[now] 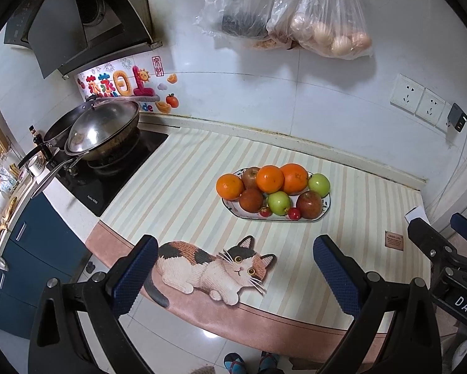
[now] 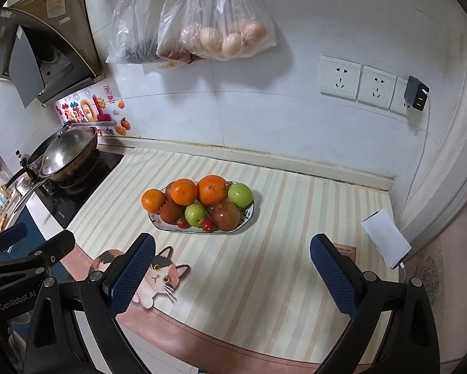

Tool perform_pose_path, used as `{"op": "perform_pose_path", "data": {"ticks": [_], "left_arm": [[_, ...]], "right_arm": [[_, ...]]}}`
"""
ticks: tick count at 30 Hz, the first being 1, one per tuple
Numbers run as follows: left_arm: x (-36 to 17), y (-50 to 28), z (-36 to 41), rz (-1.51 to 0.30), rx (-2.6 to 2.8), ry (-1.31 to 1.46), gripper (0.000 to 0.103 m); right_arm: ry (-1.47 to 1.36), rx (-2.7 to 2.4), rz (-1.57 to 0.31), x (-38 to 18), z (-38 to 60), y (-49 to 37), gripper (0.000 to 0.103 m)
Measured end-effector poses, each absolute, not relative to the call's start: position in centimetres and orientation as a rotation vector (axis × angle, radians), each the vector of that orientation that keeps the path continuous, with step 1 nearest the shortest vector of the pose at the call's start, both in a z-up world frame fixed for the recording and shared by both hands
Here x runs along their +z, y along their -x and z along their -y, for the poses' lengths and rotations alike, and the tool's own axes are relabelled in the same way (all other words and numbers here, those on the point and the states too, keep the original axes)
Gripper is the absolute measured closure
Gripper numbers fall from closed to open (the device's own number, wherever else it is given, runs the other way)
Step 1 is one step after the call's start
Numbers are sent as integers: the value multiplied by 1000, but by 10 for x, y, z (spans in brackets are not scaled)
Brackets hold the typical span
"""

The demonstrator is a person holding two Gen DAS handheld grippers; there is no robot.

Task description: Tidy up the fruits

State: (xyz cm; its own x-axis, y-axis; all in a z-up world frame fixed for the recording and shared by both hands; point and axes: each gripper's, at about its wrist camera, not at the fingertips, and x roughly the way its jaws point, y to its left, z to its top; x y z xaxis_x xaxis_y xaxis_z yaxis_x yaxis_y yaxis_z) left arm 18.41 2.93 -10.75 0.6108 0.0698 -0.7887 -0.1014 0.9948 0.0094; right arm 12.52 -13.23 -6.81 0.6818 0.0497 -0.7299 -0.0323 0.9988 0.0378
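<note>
Both claws, left [image 1: 235,269] and right [image 2: 233,268], hang spread wide and empty. The fruit [image 2: 202,202] sits piled on a plate [image 2: 158,222] ahead of them; sorted already or awaiting sorting, I can't judge.

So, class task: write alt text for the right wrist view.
A plate piled with oranges, apples and small red fruits sits on a striped mat. The open right gripper hovers in front, holding nothing.
</note>
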Motion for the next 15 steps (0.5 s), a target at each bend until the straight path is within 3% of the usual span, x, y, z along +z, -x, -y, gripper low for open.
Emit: {"op": "perform_pose_path", "data": {"ticks": [15], "left_arm": [[-108, -184, -29, -906, 96, 34, 1]], "right_arm": [[-22, 51, -823, -70, 129, -124, 1]]}}
